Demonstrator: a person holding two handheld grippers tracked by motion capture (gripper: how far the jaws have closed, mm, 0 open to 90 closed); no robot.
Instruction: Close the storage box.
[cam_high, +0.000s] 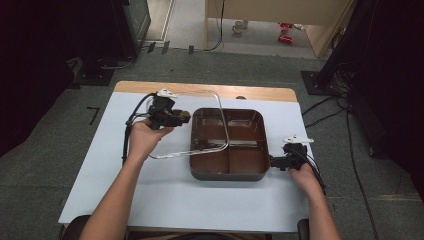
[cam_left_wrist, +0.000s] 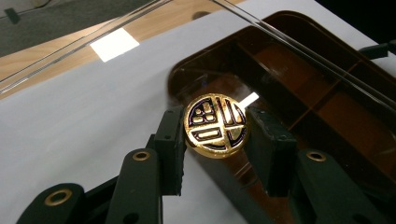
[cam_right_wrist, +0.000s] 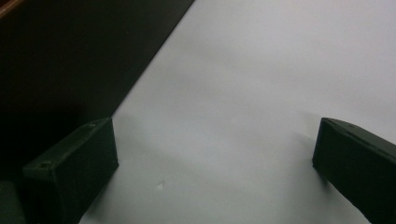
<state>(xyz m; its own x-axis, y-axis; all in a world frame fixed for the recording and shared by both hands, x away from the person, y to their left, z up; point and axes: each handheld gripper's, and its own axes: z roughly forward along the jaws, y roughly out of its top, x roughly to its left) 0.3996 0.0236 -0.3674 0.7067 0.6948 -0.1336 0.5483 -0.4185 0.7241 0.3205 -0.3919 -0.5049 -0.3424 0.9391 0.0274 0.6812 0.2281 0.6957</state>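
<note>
At the centre of the white-covered table (cam_high: 165, 200), seen from the high view, stands a dark brown, square plastic tray with inner compartments (cam_high: 240, 157). A clear, flat plastic lid with rounded corners (cam_high: 200, 100) is raised off it and tilted: its near right corner lies over the tray's left half, and the rest reaches out over the table toward ten o'clock.

The left gripper (cam_high: 182, 117) sits at the tray's nine to ten o'clock side, held in the person's left hand (cam_high: 142, 137). In the left gripper view its two black pads (cam_left_wrist: 170, 149) are closed on a round gold knob bearing a dark raised emblem (cam_left_wrist: 215, 122), one pad on each side of it, both touching. The knob is fixed to the clear lid, and the brown compartments show through the plastic behind it.

The right gripper (cam_high: 275, 162) rests at the tray's three to four o'clock side, against or just beside its right wall; actual contact cannot be confirmed. The right gripper view shows its jaws set wide apart with nothing between them, bare white table covering (cam_right_wrist: 243, 93) beneath, and the tray's dark wall (cam_right_wrist: 70, 56) at ten o'clock.
</note>
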